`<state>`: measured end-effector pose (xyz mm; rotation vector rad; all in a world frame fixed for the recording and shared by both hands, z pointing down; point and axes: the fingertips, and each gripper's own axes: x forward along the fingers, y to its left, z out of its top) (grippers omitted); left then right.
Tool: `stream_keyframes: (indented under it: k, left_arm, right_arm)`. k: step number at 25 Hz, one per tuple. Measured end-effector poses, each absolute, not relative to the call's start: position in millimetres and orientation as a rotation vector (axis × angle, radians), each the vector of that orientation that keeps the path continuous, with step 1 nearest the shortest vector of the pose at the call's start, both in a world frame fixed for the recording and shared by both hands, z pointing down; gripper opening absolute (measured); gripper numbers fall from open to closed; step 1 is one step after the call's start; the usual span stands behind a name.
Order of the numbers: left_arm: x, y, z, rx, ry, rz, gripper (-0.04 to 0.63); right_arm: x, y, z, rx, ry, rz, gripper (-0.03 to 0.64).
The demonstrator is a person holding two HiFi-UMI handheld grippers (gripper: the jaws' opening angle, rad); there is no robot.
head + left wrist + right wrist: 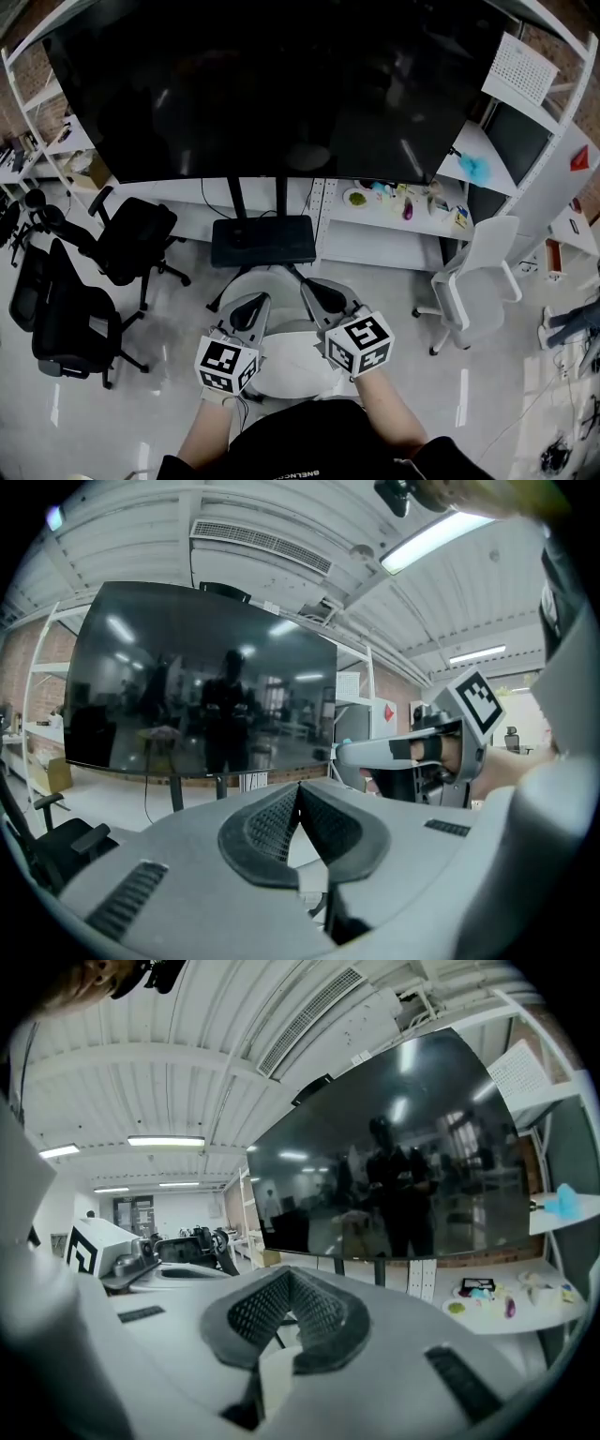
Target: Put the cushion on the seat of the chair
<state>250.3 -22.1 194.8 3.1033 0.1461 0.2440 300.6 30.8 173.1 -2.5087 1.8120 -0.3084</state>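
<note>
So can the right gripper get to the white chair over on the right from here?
Probably not without a step or two. The right gripper sits close in front of the person, jaws shut, and the white chair stands off across the floor. Nothing blocks the way.

No text, brand or number can be read. Print on the person's shirt and the shelf calendar is illegible.

Open-plan lab or workshop floor, part office. Head view: a very large dark display screen on a floor stand at top centre, white shelving with small items at centre right, black office chairs at left, and a glossy pale floor. Left gripper view: a brick wall at far left and strip lights on a white ducted ceiling at top.
</note>
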Motion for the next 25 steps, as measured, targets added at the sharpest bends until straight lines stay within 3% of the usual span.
stream_keyframes:
  k: [25]
  left_arm:
    - [243.6, -33.1, 199.7, 3.092, 0.118, 0.261, 0.012]
  right_arm:
    - [295.4, 23.5, 176.3, -2.502, 1.831, -0.328, 0.009]
